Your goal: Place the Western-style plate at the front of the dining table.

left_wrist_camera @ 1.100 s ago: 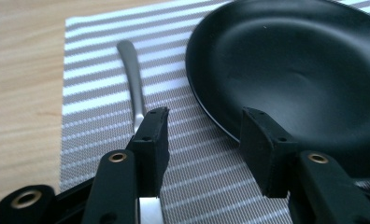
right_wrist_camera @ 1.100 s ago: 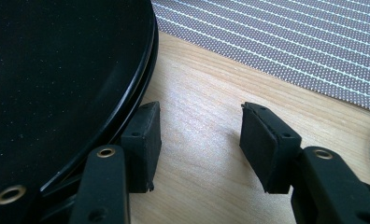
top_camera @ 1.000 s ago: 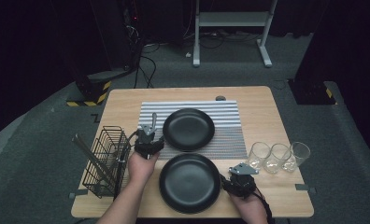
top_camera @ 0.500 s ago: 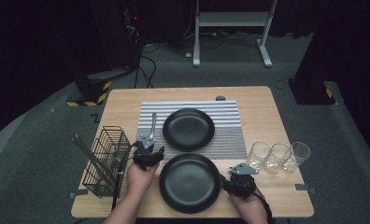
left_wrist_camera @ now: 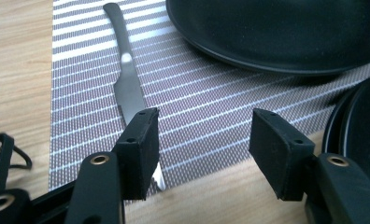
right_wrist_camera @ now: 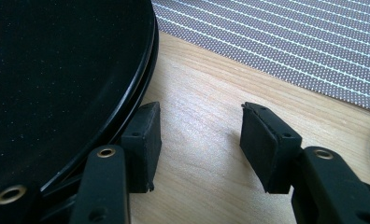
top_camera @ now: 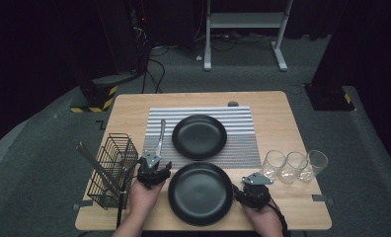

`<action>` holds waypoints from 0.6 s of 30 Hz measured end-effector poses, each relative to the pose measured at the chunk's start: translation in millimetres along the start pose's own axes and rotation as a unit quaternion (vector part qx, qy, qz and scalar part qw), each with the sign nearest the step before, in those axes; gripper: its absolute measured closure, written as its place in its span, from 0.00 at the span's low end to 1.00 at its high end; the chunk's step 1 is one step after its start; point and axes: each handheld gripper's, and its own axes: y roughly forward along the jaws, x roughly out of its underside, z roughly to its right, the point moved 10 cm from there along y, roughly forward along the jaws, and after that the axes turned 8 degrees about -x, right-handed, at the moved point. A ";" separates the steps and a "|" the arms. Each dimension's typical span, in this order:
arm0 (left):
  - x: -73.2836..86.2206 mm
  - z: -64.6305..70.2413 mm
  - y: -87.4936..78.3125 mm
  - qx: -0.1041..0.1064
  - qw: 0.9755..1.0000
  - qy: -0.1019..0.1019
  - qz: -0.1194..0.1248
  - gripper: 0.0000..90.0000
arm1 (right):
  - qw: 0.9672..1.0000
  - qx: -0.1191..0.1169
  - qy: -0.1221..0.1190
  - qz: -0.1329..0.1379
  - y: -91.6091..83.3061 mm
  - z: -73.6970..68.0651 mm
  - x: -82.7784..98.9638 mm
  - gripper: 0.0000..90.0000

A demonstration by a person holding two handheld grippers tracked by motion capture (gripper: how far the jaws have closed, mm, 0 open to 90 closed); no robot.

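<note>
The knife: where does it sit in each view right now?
High view: the knife lies on the striped mat's left edge, ahead of the left gripper.
Left gripper view: knife upper left, its tip behind the left finger.
Right gripper view: not in it.
Shared landmark: the striped mat.

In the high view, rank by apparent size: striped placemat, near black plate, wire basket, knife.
1. striped placemat
2. near black plate
3. wire basket
4. knife
The plate sits nearer the camera, so that ranking is less sure.

tongs (left_wrist_camera: 202, 140): black, brass rivets | grey plates | bare forearms
</note>
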 end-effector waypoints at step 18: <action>6.7 -0.4 -23.0 0.006 1.000 -0.001 0.031 0.46 | 1.000 0.000 -0.001 0.000 -0.1 -0.1 0.2 0.53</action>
